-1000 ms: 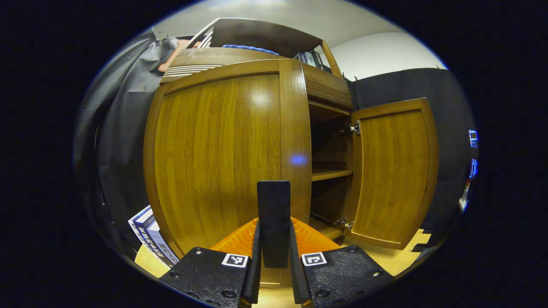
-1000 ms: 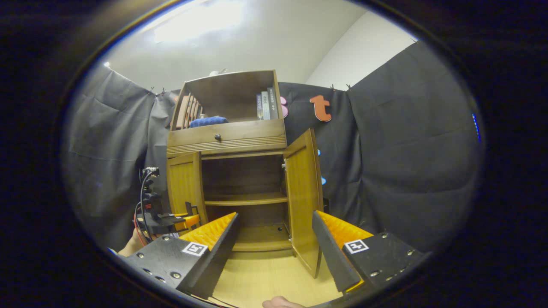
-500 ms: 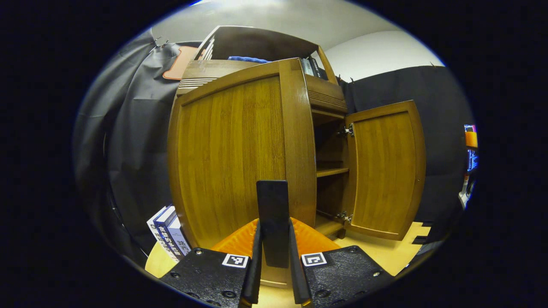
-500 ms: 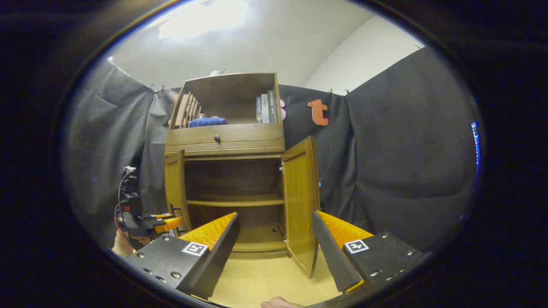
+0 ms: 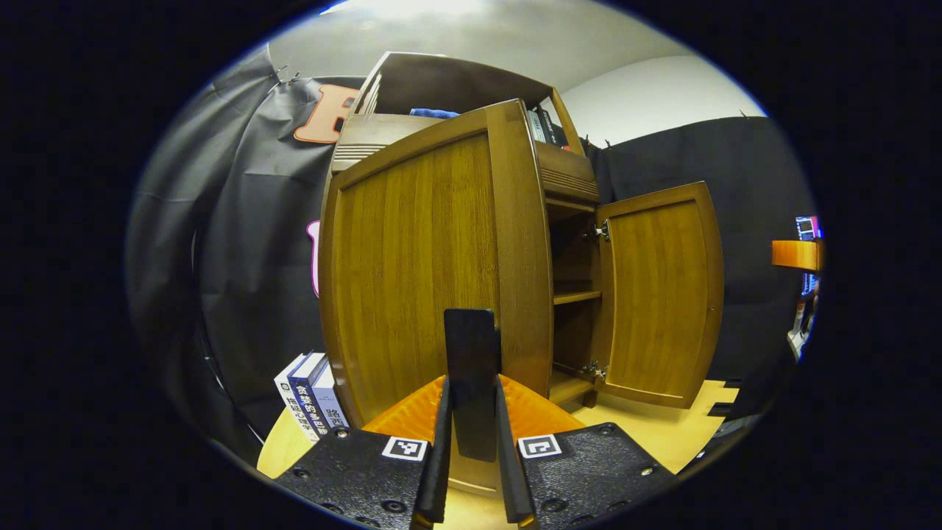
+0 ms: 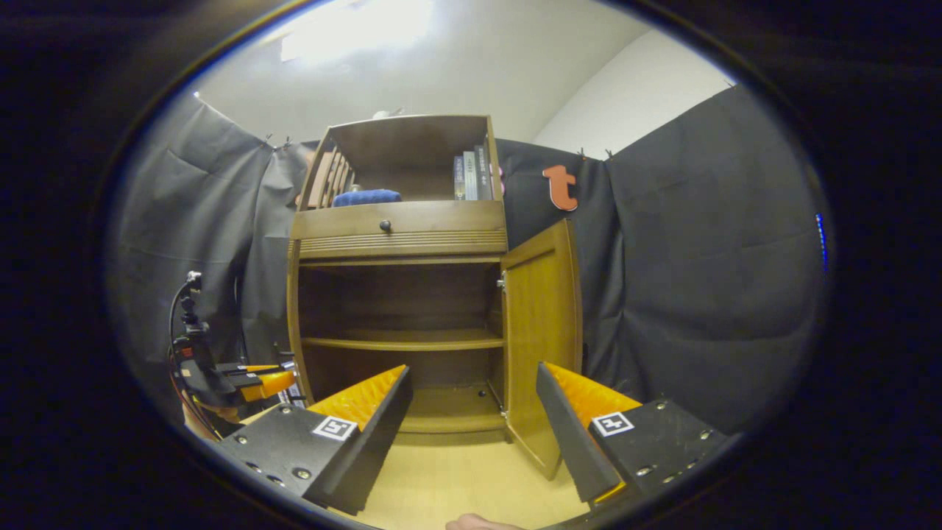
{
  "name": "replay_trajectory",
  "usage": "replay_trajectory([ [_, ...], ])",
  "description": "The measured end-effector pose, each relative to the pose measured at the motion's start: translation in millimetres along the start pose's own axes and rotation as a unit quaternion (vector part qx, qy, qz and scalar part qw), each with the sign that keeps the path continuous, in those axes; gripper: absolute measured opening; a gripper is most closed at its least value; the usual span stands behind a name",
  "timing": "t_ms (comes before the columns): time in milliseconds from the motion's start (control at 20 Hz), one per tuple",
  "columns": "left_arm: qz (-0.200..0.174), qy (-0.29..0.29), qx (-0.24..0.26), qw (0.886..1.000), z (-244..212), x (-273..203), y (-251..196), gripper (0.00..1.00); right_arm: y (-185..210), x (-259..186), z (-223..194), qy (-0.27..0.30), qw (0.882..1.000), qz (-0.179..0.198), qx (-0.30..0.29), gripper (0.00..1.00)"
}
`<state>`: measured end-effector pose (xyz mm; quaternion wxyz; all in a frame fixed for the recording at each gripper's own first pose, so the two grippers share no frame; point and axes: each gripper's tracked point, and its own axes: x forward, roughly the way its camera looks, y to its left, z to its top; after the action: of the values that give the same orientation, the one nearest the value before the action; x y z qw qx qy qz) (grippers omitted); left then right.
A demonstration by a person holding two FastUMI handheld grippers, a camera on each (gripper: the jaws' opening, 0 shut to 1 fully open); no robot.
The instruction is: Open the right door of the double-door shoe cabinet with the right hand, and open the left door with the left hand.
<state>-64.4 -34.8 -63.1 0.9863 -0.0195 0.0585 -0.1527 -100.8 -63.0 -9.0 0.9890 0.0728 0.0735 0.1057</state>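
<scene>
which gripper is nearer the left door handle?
Left. The left gripper is shut on the left door handle; the right gripper hangs open, back from the cabinet.

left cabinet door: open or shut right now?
Open. In the right gripper view the left door is swung out nearly edge-on, baring the shelf. The left tongs are shut on its handle.

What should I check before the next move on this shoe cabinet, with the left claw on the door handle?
1. Left claw grip on the handle: ok, both fingers press on it.
2. Left door open: ok, swung well out.
3. Right door open: ok, stands wide.
4. Right claw free: ok, open, holding nothing, back from the cabinet.
5. Gap between left door and the books beside it: cannot tell.
</scene>
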Motion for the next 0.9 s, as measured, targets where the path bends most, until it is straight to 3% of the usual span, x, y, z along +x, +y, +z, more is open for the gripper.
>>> replay_trajectory([
  [450, 0.016, -0.001, 0.008, 1.0, 2, -27, 21, 0.29, 13, 13, -15, 0.017, 1.0, 0.014, -0.005, 0.97],
  [750, 0.027, -0.002, 0.008, 1.0, -2, -45, 39, 0.29, 7, 10, -18, 0.019, 1.0, 0.002, -0.006, 1.0],
  [900, 0.056, -0.006, 0.011, 0.998, 1, -54, 62, 0.29, 12, 11, -15, 0.019, 1.0, 0.007, -0.008, 0.99],
])
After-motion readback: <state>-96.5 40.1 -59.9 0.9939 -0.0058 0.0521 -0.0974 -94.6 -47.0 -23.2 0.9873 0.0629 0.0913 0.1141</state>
